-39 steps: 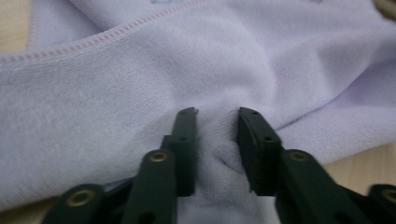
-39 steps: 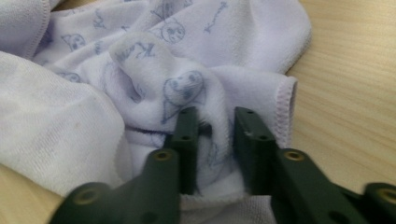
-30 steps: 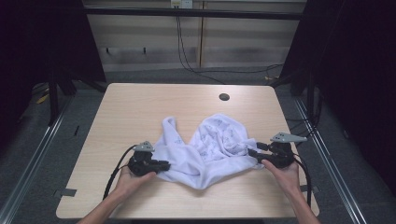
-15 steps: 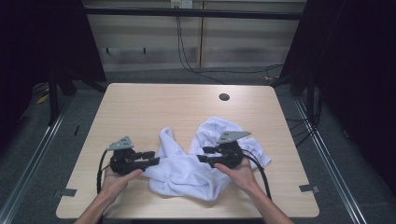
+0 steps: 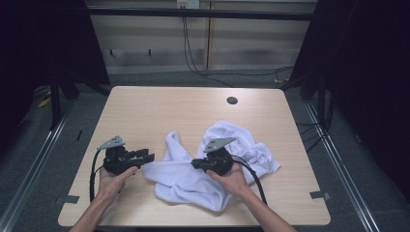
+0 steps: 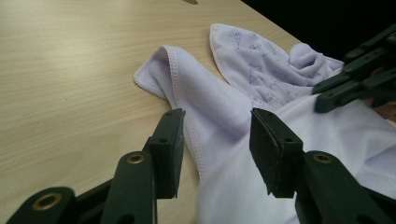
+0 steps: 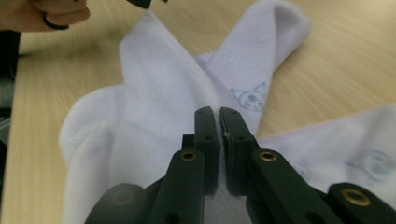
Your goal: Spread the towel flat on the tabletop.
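A pale wood-grain table (image 5: 145,111) stands in a dark room, with metal rails on the floor at either side and cables hanging down a slatted wall behind it.

Nearest, my two hands come in over the near edge, one gripper in each. My left gripper (image 5: 144,157) lies at the near left of the table, just beside the cloth's left edge; its jaws have just been opening and stand wide apart, the stitched hem passing between them in the left gripper view without either pad pressing on it. My right gripper (image 5: 197,163) rests on the middle of the cloth; its jaws have just been closing and now stand nearly together, pinching a thin ridge of fabric between the pads (image 7: 208,135) in the right gripper view.

One white cloth (image 5: 186,176) lies crumpled on the near half of the table, between and beyond the two grippers. It is soft, with a stitched hem and a faint grey printed pattern, including a small cat face (image 7: 250,98). One narrow flap (image 5: 173,144) points away from me; a larger bunched mass (image 5: 241,142) sits to the right.

Farther off, one round dark grommet hole (image 5: 232,100) is set near the far edge.
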A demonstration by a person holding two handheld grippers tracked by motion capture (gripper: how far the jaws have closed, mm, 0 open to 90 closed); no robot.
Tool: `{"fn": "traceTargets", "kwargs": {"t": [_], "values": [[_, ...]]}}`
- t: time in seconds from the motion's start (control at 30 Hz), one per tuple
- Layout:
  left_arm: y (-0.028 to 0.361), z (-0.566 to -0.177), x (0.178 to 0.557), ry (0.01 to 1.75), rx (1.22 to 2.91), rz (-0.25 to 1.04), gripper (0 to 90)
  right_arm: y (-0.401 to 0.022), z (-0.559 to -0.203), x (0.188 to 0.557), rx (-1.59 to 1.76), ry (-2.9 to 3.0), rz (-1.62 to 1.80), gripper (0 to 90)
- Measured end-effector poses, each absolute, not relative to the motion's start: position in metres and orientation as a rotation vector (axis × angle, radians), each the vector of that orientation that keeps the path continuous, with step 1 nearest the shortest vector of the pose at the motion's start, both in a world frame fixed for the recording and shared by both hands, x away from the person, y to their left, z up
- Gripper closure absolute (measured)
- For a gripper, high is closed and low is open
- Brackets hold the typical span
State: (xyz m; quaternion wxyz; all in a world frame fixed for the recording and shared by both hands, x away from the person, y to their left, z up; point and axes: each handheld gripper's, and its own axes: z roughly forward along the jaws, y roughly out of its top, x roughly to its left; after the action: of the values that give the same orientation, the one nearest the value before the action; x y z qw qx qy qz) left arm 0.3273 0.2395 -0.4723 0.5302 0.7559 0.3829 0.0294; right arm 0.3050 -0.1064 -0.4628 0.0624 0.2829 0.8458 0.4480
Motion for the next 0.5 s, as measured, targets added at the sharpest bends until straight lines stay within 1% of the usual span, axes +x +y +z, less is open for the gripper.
{"fn": "traceTargets", "kwargs": {"t": [0.13,0.23,0.27,0.3,0.33,0.43,0.5], "values": [[0.236,-0.472,0.328,0.911,1.809,0.067,54.6,-0.142,-0.446,0.287,0.922,2.443,1.394,86.2],[0.233,-0.473,0.328,0.910,1.823,0.062,54.3,-0.176,-0.441,0.275,1.004,2.362,1.375,86.2],[0.228,-0.473,0.329,0.911,1.831,0.067,54.2,-0.188,-0.442,0.272,1.032,2.342,1.361,86.2],[0.228,-0.473,0.329,0.911,1.831,0.067,54.2,-0.188,-0.442,0.272,1.032,2.342,1.361,86.2],[0.223,-0.472,0.329,0.899,1.847,0.069,54.2,-0.212,-0.447,0.265,1.096,2.319,1.333,86.2],[0.211,-0.473,0.331,0.879,1.884,0.073,54.3,-0.243,-0.457,0.251,1.194,2.289,1.263,86.1],[0.199,-0.476,0.332,0.859,1.938,0.068,54.2,-0.260,-0.463,0.243,1.262,2.273,1.222,86.0]]}}
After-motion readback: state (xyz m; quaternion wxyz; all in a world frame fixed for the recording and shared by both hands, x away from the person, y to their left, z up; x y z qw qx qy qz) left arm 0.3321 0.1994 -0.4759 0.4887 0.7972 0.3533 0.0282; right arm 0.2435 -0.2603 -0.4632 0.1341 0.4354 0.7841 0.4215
